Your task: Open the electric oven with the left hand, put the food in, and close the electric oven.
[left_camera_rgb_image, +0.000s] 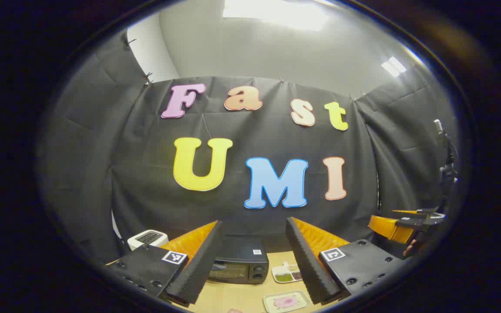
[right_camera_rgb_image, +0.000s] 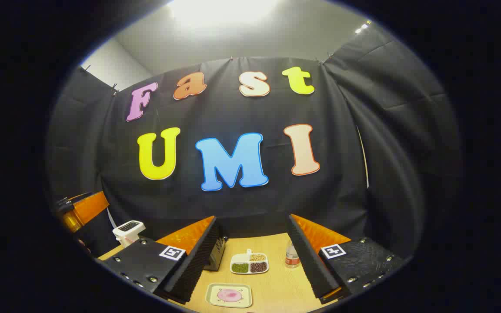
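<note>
Fingers of both the left gripper (left_camera_rgb_image: 254, 265) and the right gripper (right_camera_rgb_image: 255, 261) stand apart, holding nothing, raised above the table (right_camera_rgb_image: 276, 287). Beyond them the electric oven (left_camera_rgb_image: 241, 264) sits with its door shut; the food (right_camera_rgb_image: 229, 295) lies on its plate (right_camera_rgb_image: 212, 290) nearby. Opening, loading and closing all remain.

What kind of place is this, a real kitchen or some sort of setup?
Probably a staged recording booth, not a real kitchen: black cloth walls surround a wooden table holding a closed electric oven, a divided snack tray and a plate of food.
</note>
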A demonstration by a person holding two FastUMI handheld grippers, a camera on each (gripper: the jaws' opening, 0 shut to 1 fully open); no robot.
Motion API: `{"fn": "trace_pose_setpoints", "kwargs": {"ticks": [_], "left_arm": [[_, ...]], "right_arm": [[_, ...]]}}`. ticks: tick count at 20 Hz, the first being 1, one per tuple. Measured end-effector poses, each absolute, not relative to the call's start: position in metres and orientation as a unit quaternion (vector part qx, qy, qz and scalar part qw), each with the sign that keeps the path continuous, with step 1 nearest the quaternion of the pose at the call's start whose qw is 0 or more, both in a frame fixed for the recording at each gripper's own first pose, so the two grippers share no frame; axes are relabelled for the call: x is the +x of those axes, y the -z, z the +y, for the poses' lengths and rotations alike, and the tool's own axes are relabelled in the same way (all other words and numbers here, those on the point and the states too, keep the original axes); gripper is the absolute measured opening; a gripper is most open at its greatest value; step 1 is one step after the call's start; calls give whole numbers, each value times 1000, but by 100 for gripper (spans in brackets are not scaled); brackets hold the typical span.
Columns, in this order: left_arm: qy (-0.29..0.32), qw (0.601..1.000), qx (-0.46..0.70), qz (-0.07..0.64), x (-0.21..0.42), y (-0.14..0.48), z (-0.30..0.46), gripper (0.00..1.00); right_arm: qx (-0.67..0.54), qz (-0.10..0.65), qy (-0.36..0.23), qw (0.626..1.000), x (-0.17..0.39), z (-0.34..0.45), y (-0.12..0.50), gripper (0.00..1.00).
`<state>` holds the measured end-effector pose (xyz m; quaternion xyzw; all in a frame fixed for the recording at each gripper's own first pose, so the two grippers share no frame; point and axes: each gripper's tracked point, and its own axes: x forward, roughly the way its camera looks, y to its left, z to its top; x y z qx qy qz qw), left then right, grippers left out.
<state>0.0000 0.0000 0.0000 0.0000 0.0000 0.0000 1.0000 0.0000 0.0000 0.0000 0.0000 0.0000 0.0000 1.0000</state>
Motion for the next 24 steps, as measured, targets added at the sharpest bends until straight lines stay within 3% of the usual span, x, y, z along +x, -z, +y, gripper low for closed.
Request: {"fn": "trace_pose_setpoints", "kwargs": {"ticks": [3, 6, 7, 8, 10, 11, 16, 17, 18, 19, 20, 24], "left_arm": [[3, 1000, -2, -2, 4, 1, 13, 96], [-2, 1000, 10, -7, 6, 1, 23, 100], [-1, 1000, 9, -3, 6, 6, 24, 95], [0, 1000, 7, 2, 4, 8, 25, 100], [-2, 1000, 8, 4, 3, 8, 28, 92], [-3, 1000, 8, 7, 3, 10, 29, 96], [-5, 999, 25, 19, 9, 22, 36, 96], [-4, 999, 27, 24, 11, 28, 37, 100], [-2, 999, 27, 30, 15, 34, 39, 95], [0, 999, 25, 38, 18, 41, 42, 100], [1, 999, 24, 46, 21, 47, 46, 91], [1, 993, 12, 117, 40, 92, 63, 100]], "right_arm": [[-9, -11, 14, 1000, 2, 4, -8, 98], [-10, -16, 10, 1000, 1, 14, -12, 97], [-13, -16, 12, 1000, 0, 14, -11, 97], [-14, -16, 13, 1000, -1, 15, -11, 98], [-13, -15, 12, 1000, -2, 16, -10, 94], [-14, -14, 15, 1000, -1, 16, -8, 98], [-10, -6, 20, 1000, -1, 13, -2, 97], [-10, -5, 20, 1000, -1, 14, -1, 98], [-11, -2, 20, 1000, -1, 14, 0, 98], [-13, 1, 21, 1000, 0, 14, 3, 97], [-14, 3, 21, 1000, 0, 14, 5, 98], [-21, 13, 26, 999, -2, 14, 15, 98]]}}
